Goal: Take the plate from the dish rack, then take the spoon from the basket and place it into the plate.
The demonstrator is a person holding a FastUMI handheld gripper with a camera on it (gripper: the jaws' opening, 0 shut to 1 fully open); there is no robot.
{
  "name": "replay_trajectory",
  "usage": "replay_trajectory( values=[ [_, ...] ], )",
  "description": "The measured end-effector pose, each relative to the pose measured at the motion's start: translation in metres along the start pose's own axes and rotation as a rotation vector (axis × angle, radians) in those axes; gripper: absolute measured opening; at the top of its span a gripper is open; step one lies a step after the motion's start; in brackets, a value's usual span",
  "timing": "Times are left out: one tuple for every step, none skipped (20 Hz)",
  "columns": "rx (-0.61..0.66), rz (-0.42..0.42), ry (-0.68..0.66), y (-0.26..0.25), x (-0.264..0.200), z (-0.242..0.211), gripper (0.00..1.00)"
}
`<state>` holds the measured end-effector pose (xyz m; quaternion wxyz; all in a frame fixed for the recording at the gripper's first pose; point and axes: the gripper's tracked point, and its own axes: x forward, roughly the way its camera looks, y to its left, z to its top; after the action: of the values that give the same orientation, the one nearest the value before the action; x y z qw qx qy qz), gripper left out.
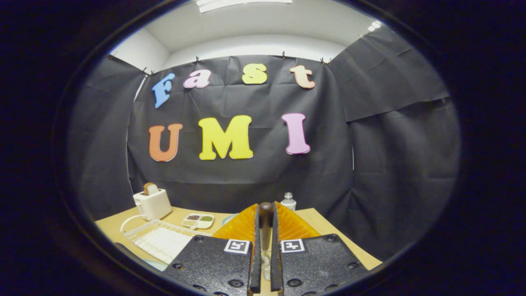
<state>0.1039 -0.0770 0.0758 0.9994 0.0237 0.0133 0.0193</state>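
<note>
- The black cloth wall [246, 172] of the booth stands behind everything, with a white ceiling above it.
- A tan table [328, 234] runs below the wall, beyond and to both sides of the fingers.
- The gripper [265, 222] rises from the near side, its two fingers drawn close together and pressing from both sides on a spoon.
- A white dish rack [160, 240] lies on the table left of the fingers; whether a plate stands in it cannot be told.
- A white toaster [153, 203] sits beyond the rack near the wall, with a slice of bread [149, 188] standing up out of its top.
- A small divided dish [198, 221] with dark and pale fillings rests between the toaster and the fingers.
- A small clear bottle [288, 201] stands just beyond the right finger, close to the wall.
- The spoon [266, 216] is held upright between the fingers, its dark brown rounded end sticking up just above the fingertips.
</note>
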Motion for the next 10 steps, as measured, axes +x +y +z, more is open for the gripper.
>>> replay_trajectory(
  values=[
    [0.016,0.021,0.007,0.011,-0.007,0.002,0.14],
    [0.032,0.045,0.018,0.023,-0.014,0.002,0.14],
    [0.043,0.071,0.028,0.035,-0.02,0.0,0.14],
    [0.048,0.089,0.034,0.046,-0.025,-0.003,0.14],
    [0.044,0.103,0.04,0.055,-0.029,-0.007,0.14],
    [0.039,0.116,0.042,0.065,-0.034,-0.011,0.14],
    [0.035,0.128,0.048,0.075,-0.037,-0.018,0.14],
    [0.038,0.142,0.054,0.086,-0.041,-0.023,0.14],
    [0.042,0.161,0.065,0.098,-0.045,-0.032,0.14],
    [0.046,0.18,0.078,0.109,-0.049,-0.04,0.14]
  ],
)
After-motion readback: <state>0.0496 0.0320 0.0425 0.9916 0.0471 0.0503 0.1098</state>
